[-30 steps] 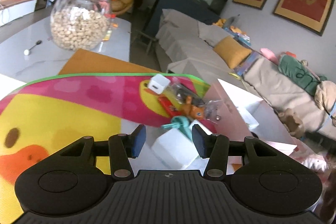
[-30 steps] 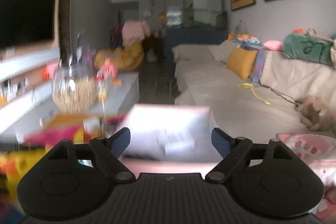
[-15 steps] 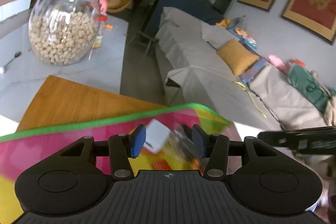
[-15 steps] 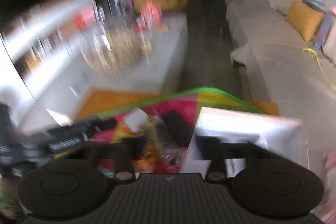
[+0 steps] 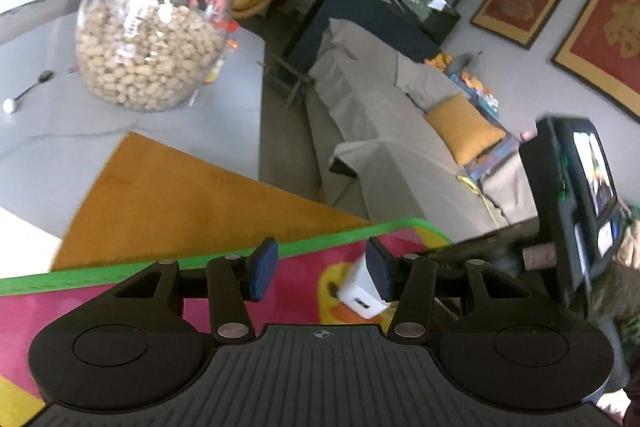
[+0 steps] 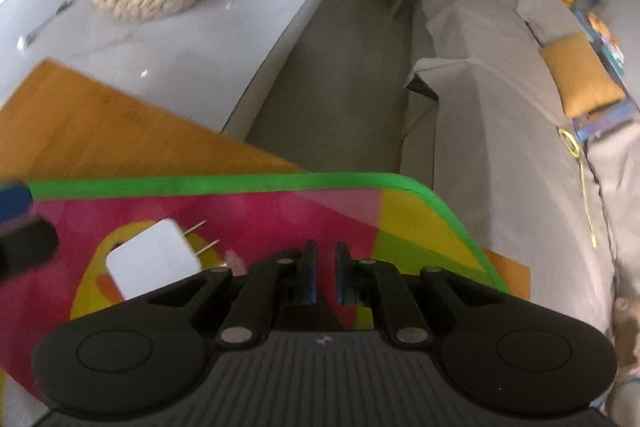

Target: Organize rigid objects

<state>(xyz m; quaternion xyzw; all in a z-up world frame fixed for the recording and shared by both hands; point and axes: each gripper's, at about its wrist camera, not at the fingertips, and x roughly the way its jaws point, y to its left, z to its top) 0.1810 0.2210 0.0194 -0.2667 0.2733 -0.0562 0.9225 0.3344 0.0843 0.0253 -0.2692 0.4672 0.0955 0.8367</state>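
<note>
A white charger plug with two metal prongs lies on the colourful play mat, over a yellow patch. In the left wrist view the charger plug shows low between the fingers, partly behind the right finger. My left gripper is open with nothing pressed between its pads. Its blue pad shows at the left edge of the right wrist view, apart from the plug. My right gripper is shut on nothing and tipped down over the mat, just right of the plug. Its body and screen appear at the right.
A big glass jar of peanuts stands on the grey table, with a spoon to its left. An orange board lies under the mat. Beyond the table edge there is dark floor and a covered sofa.
Both grippers moved toward the mat's far green edge. The right gripper closed and tipped downward. The white box and the pile of small toys dropped out of view.
</note>
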